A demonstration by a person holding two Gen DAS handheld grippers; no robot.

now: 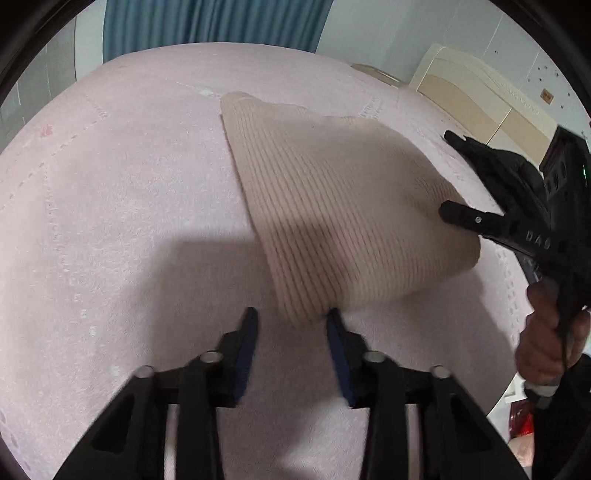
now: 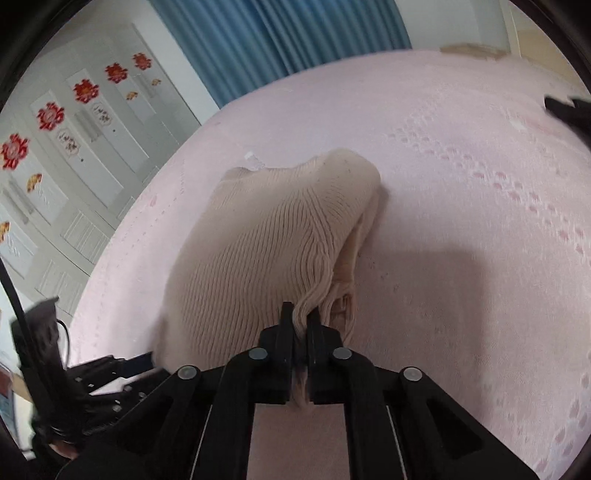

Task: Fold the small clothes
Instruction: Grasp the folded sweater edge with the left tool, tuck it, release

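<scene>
Ahead of the black left gripper (image 1: pixel 291 319) with dark blue pads (image 1: pixel 245 347) lies a beige ribbed knit garment (image 1: pixel 332 206) on a pale pink bedspread (image 1: pixel 129 203) with small pink motifs; blue curtain (image 1: pixel 210 22) beyond.

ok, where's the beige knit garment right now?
The beige ribbed knit garment lies mid-bed on the pink bedspread, one edge pinched in the right hand-held gripper; the open left hand-held gripper sits at its near corner.

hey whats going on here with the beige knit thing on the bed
A person is folding a small beige ribbed sweater on a pink bedspread, with a handheld gripper in each hand. The right gripper is shut on a bunched edge of the knit. The left gripper is open beside the sweater's near corner, gripping nothing.
</scene>
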